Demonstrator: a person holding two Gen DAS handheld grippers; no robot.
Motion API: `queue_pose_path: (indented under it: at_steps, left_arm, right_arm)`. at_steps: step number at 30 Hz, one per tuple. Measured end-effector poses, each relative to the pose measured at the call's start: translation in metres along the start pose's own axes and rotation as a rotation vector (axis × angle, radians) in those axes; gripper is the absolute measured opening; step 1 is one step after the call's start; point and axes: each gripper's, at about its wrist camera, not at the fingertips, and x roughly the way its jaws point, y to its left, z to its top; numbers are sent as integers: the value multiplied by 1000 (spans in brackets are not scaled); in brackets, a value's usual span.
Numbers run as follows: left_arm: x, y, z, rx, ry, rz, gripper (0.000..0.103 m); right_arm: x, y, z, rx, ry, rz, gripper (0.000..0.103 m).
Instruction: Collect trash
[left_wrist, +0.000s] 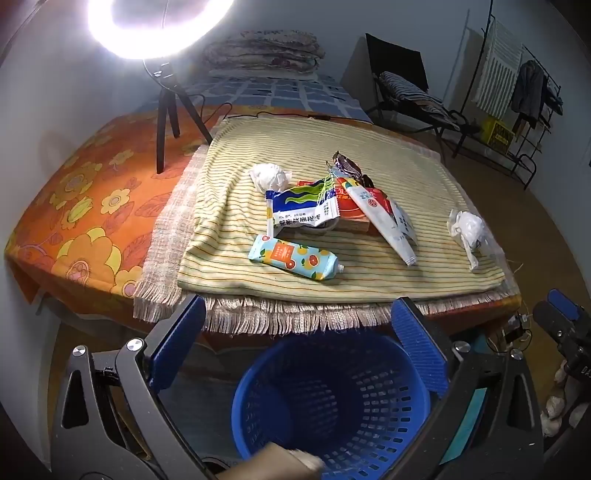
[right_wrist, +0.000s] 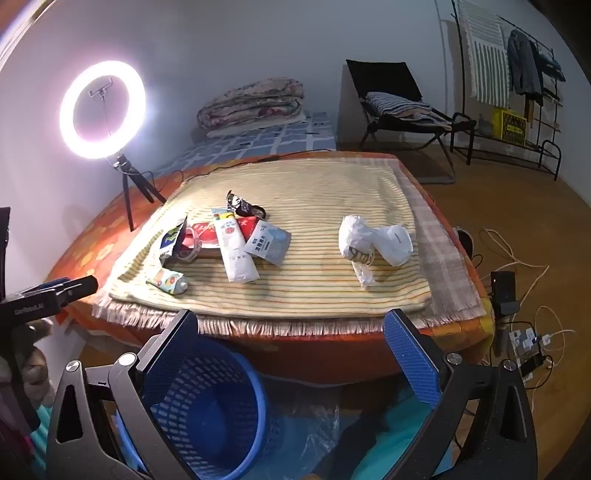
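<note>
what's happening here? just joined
Trash pickup, early on. Both tongs are open and holding nothing: the left tongs hover above the blue basket on the floor, the right tongs face the table edge. The litter sits on the striped cloth: a fruit-print tube, a pile of wrappers, and crumpled white wads. A brown item blurs at the basket's near rim; I can't tell what it is.

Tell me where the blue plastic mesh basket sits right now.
The blue plastic mesh basket stands on the floor below the near fringed edge of the striped yellow cloth. It lies between the fingers in the left wrist view and lower left in the right wrist view.
</note>
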Motion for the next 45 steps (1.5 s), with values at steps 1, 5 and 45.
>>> queue_pose_path:
  at_steps: [1,5,45]
  left_arm:
    - [4,2,1,-4,17,5,102]
    - [2,2,-3,-2,0,5,102]
    - [10,-2,-5,3,13,3,102]
  right_arm:
    - [0,0,0,0,5,2,100]
    - [2,3,1,-3,14,6,100]
    - [26,25,-3,-33,64,26,100]
